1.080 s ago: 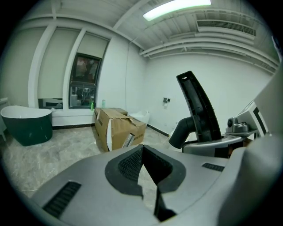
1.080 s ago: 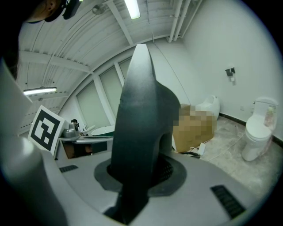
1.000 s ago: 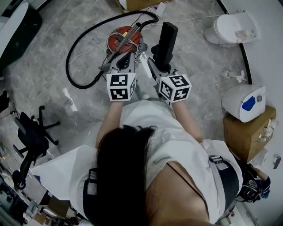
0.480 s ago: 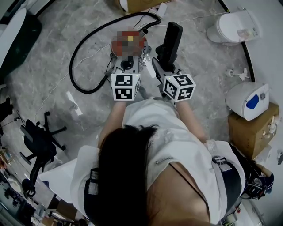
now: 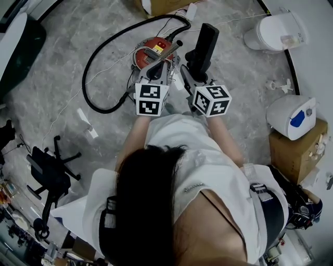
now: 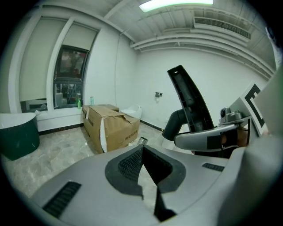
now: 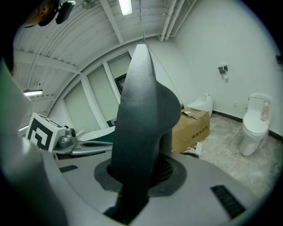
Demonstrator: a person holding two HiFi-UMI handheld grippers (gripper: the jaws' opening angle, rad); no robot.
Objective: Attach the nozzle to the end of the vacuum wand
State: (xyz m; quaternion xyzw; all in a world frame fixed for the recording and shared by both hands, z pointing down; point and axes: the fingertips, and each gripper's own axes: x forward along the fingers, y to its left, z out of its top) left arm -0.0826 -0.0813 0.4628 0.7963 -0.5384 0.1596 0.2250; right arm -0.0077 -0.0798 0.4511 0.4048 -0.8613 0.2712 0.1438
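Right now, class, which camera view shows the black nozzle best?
The left gripper view: the nozzle stands side-on, its flat head and neck clear. The right gripper view has it clamped in the right gripper, a close dark shape. The head view shows it small, from above.

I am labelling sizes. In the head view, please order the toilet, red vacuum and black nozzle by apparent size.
Largest: toilet.
Then red vacuum and black nozzle, which look alike; the nozzle is held nearer the camera, so I leave them unranked.

Grey marbled floor (image 5: 57, 67), white walls (image 6: 216, 75), cardboard box (image 6: 110, 128), toilet (image 7: 253, 123), ceiling striplight (image 6: 176, 4)
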